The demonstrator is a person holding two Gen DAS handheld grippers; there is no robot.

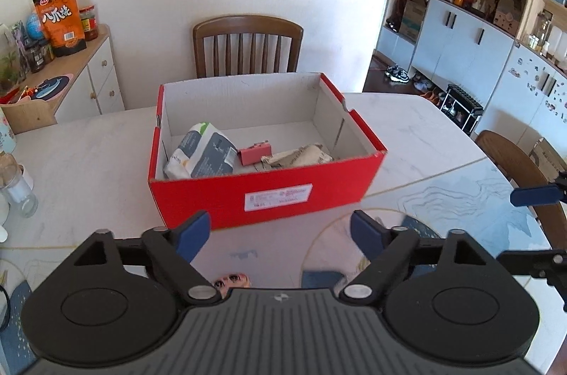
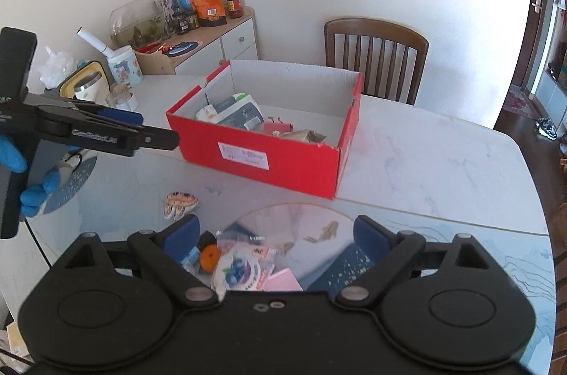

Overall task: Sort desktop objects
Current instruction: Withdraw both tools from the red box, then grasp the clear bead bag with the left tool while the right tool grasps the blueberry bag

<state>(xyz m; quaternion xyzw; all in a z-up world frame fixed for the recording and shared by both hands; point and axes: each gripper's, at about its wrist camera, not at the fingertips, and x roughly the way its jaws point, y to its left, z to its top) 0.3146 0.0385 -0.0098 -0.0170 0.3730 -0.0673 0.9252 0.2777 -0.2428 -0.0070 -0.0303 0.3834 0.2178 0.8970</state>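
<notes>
Your left gripper (image 1: 280, 233): jaws wide apart, nothing between the blue pads, bottom centre of the left view. No earlier frame, so that's all I can say on it. Right gripper (image 2: 276, 238): also wide, nothing gripped; its pads sit over a pile of small stuff at bottom centre of the right view.

Red box (image 1: 248, 194) sits mid-frame in both views on the white table (image 1: 88, 162), open top. Inside, left to right in the left view: grey/white pouch (image 1: 205, 155), pink clip (image 1: 255, 152), crumpled tan wrapper (image 1: 301, 157). All lie on the box floor, near the front wall.

Still outside the box, per the right view: blueberry packet (image 2: 235, 268), orange ball (image 2: 209, 257) just left of it, pink card (image 2: 283, 281) to the right, partly hidden by the gripper body. Striped packet (image 2: 180, 202) lies alone on the table, centre-left.

Your left gripper also shows at mid-left of the right view, blue glove (image 2: 32, 194) on the handle. Chair (image 1: 248, 45) behind the box.
</notes>
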